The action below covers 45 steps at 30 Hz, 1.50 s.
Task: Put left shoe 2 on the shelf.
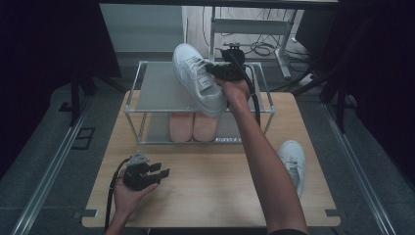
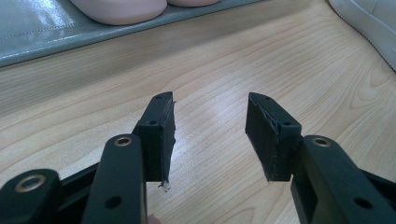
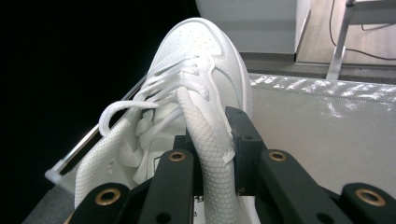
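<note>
The white sneaker [image 3: 201, 60] at the centre of the right gripper view has a smooth, faintly glossy leather-like toe, woven cloth laces and a coarse mesh collar, which the matt black plastic jaws with brass-coloured rivets of the right gripper [image 3: 212, 140] pinch. Beneath it, the rack [image 1: 147, 93] in the upper middle of the high view has shiny metal tubes and grey, slightly sheeny fabric-like shelves. The table [image 2: 210, 70] is pale, smooth wood-grain laminate, and the pink shoes [image 1: 192, 126] look soft and matt.
</note>
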Each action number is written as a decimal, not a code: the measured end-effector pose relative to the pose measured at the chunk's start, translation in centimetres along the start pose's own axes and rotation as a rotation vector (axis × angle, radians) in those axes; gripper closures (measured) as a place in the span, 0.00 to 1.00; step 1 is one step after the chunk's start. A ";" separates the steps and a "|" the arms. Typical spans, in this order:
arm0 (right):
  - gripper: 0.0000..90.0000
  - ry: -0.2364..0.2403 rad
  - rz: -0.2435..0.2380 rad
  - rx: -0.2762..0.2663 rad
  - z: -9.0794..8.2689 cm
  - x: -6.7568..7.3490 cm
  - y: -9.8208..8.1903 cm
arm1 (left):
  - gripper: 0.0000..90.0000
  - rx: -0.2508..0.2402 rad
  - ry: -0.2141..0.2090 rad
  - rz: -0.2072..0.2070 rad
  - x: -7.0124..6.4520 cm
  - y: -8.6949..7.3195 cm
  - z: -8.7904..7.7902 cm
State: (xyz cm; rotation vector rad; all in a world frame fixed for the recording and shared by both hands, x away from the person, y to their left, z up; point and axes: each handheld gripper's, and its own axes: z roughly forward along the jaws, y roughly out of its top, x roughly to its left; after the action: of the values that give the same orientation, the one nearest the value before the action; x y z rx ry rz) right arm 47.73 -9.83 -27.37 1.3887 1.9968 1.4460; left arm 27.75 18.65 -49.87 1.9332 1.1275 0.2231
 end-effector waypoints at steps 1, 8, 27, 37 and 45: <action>0.90 -0.004 0.010 -0.001 0.2 0.0 0.1 | 0.59 -0.001 0.000 -0.002 0.0 0.0 0.0; 0.90 -0.051 0.052 -0.020 1.6 0.2 0.8 | 0.59 -0.013 -0.003 -0.001 0.0 0.1 -0.3; 0.88 -0.132 0.157 0.028 6.1 -1.2 0.5 | 0.59 0.001 -0.011 0.018 -0.2 0.0 0.1; 0.57 -0.070 0.091 0.022 5.7 -1.9 0.4 | 0.59 -0.005 -0.012 0.024 -0.5 0.1 -0.1; 0.60 -0.036 0.000 -0.017 2.5 -2.1 -0.1 | 0.58 -0.005 -0.006 0.028 -0.7 0.2 -0.1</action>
State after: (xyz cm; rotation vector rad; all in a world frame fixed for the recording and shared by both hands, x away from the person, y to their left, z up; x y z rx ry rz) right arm 50.42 -10.19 -29.13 1.3981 1.9573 1.4250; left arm 27.40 18.09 -49.52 1.9453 1.0952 0.2351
